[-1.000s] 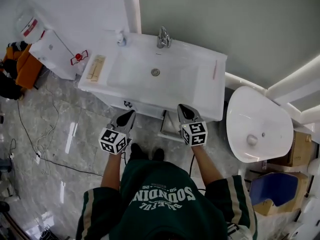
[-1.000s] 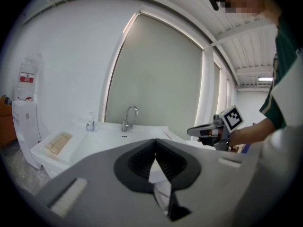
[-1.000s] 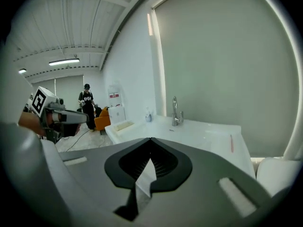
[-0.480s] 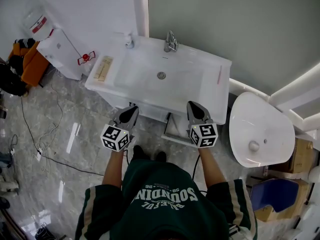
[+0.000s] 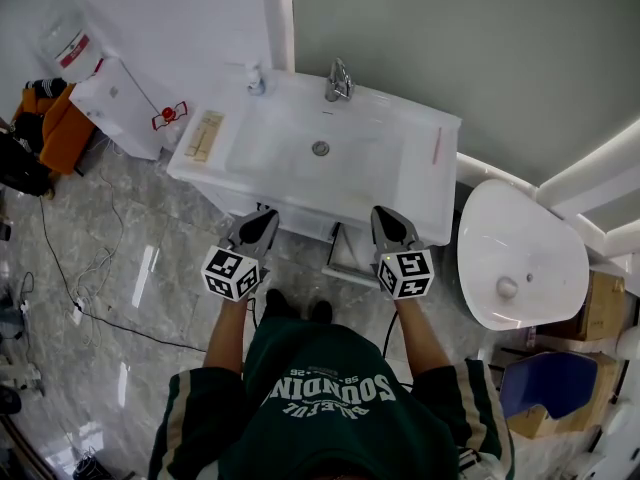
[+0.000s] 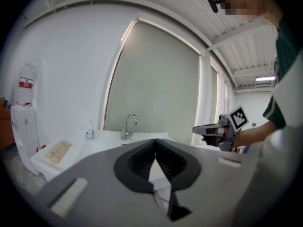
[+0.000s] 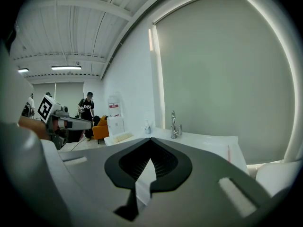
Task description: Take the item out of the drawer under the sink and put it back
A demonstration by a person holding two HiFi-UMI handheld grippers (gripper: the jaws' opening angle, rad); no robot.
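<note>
Bathroom w/ marble floor (image 5: 150, 268); I'm facing the white sink (image 5: 400, 183), toilet (image 5: 520, 248) to its right. Left tongs (image 5: 264, 218) & right tongs (image 5: 386, 218) are both fully closed, nothing held, just before the sink front. Drawer (image 5: 345, 256) btw them looks pulled out a bit; can't see the item.

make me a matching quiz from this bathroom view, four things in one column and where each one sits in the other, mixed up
Things:
1. faucet
2. tan slab
3. thin pink stick
4. toilet

Places:
A. right end of the sink top
B. on the floor, right of the sink top
C. behind the basin
D. left end of the sink top

Pairs: 1-C, 2-D, 3-A, 4-B
</note>
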